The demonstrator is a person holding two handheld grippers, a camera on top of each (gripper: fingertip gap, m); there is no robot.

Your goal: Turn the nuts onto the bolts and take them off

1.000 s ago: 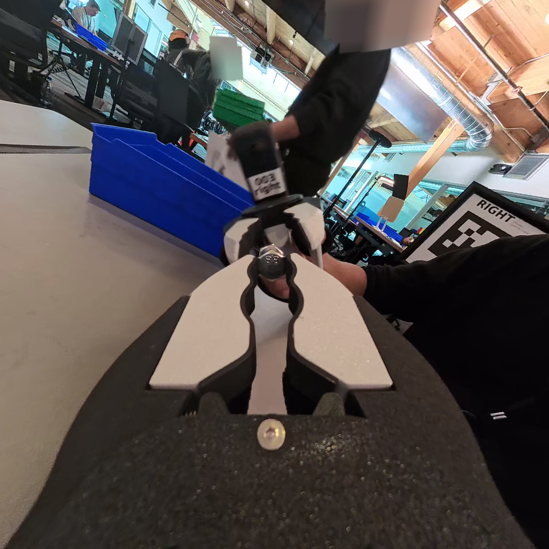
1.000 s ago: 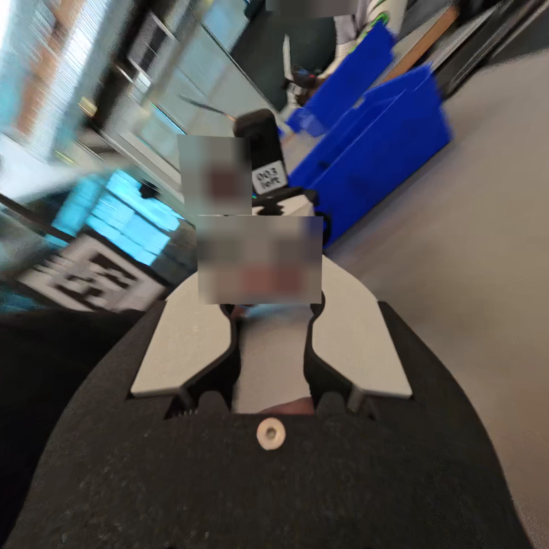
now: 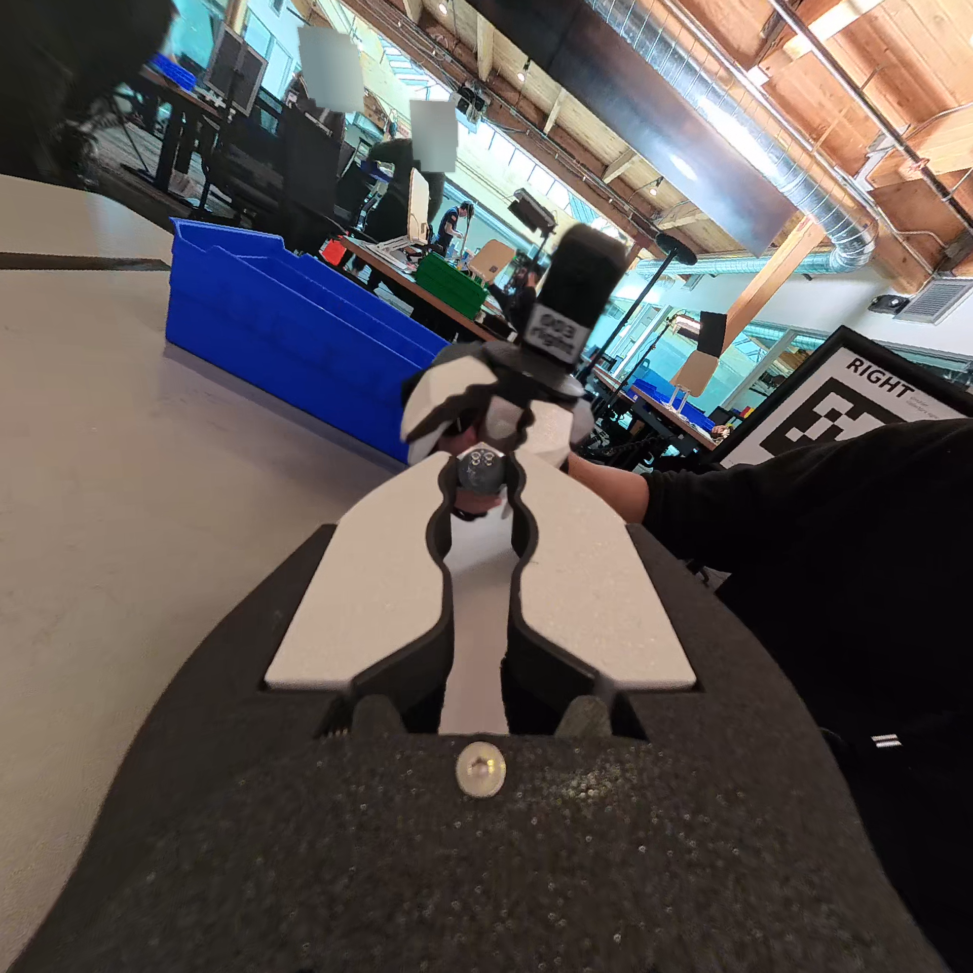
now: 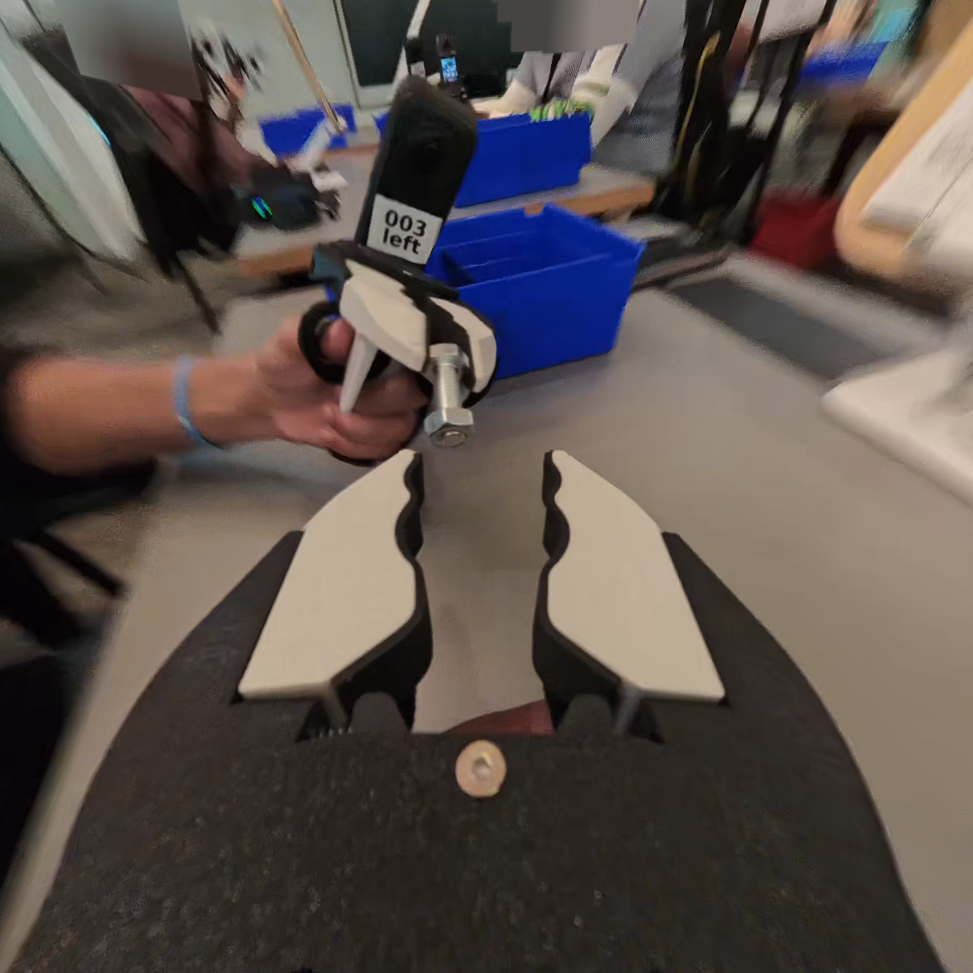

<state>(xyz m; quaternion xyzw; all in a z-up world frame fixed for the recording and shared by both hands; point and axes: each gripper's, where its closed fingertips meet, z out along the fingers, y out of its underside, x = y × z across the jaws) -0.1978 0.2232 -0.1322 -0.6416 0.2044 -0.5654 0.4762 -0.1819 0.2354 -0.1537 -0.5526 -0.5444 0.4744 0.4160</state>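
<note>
My left gripper [image 3: 480,476] is shut on the hex head of a silver bolt [image 3: 480,470], held above the grey table. In the right wrist view the left gripper [image 4: 447,363] holds the bolt [image 4: 447,387] pointing toward the camera, with a silver nut [image 4: 448,421] threaded near its free end. My right gripper [image 4: 482,468] is open and empty, its fingers [image 4: 368,526] just short of the nut and slightly below it, not touching. From the left wrist view the right gripper [image 3: 474,426] sits blurred right behind the bolt.
A blue plastic bin [image 3: 295,326] stands on the grey table [image 3: 105,474] beyond the grippers; it also shows in the right wrist view [image 4: 537,300]. A black-sleeved arm [image 3: 790,526] reaches in from the right. Other tables and people are in the background. Left and right tips are no more than a few centimetres apart.
My right gripper has opened and drawn back from the bolt's end, and its view has swung round. My left gripper still holds the bolt and has shifted a little.
</note>
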